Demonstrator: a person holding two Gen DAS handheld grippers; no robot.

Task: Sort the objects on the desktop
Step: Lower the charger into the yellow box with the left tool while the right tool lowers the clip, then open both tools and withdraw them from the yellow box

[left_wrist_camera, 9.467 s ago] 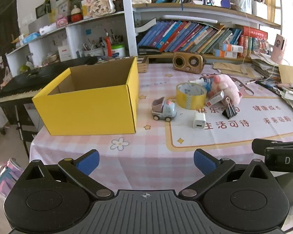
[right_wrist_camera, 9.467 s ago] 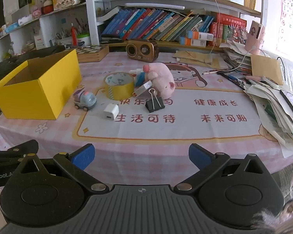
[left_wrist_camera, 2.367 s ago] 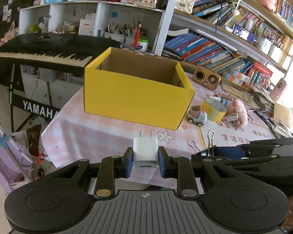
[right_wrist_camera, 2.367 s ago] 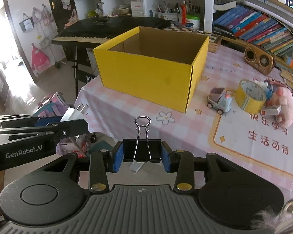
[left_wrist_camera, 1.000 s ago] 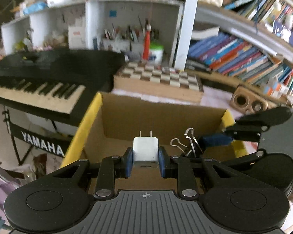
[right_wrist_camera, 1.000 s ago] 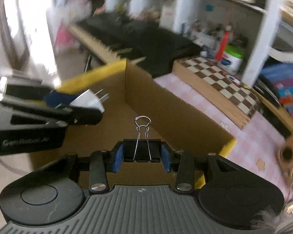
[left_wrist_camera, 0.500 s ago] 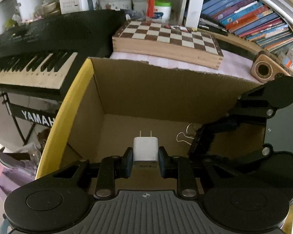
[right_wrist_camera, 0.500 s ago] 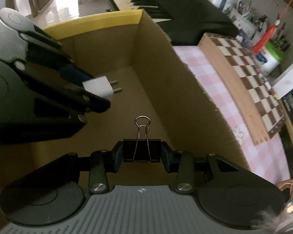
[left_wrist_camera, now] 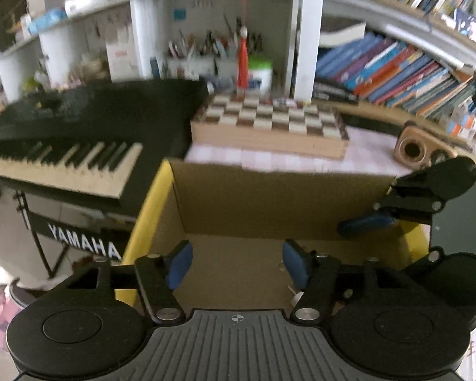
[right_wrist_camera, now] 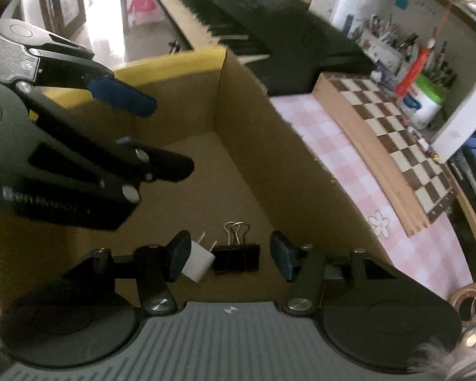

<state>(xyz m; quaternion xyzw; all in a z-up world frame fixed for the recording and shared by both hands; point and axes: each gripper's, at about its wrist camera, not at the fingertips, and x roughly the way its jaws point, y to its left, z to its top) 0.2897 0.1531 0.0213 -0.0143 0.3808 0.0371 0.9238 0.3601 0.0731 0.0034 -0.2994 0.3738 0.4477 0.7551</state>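
Both grippers (left (left_wrist_camera: 236, 265), right (right_wrist_camera: 228, 255)) were opening, nothing gripped; the boxy white charger (right_wrist_camera: 199, 262) and black steel clip (right_wrist_camera: 236, 255) were seen on the cardboard box (right_wrist_camera: 301, 171) floor.

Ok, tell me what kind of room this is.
Most likely a home study or a child's room: a Yamaha keyboard on a stand, shelves packed with books, and a chessboard box on a pink checked tablecloth.

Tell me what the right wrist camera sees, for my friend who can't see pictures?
A white plug and a black binder clip are side by side low inside a yellow cardboard box, seen between the opening, empty jaws of the right gripper. The left gripper, also empty, reaches in from the left. A chessboard sits beyond the box.
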